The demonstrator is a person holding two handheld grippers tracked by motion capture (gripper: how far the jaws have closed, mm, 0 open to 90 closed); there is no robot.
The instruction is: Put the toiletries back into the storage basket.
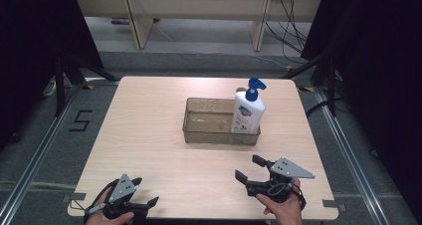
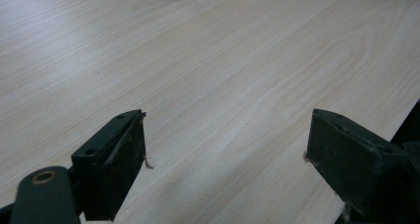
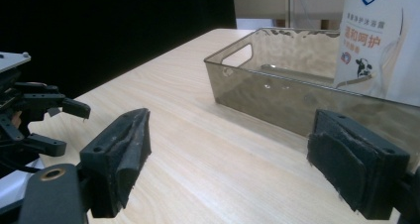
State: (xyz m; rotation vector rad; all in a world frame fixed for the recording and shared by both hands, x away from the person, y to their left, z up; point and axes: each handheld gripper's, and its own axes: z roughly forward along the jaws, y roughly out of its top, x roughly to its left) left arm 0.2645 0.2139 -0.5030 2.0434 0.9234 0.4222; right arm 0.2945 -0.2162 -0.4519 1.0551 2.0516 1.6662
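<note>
While both grippers (image 1: pixel 251 168) (image 1: pixel 149 203) gape empty, the upright bottle's (image 1: pixel 247 113) pump seemingly points right.

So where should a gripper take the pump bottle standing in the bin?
Probably at the neck just under the blue pump of the bottle, coming from above on the near right. It stands upright at the right end of the bin, whose walls hide its lower body, so only the top is free. The right gripper, open, is nearer.

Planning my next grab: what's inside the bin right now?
A white pump bottle stands upright at the right end of the bin. The rest looks empty through its tinted walls; the floor behind the bottle is hidden.
</note>
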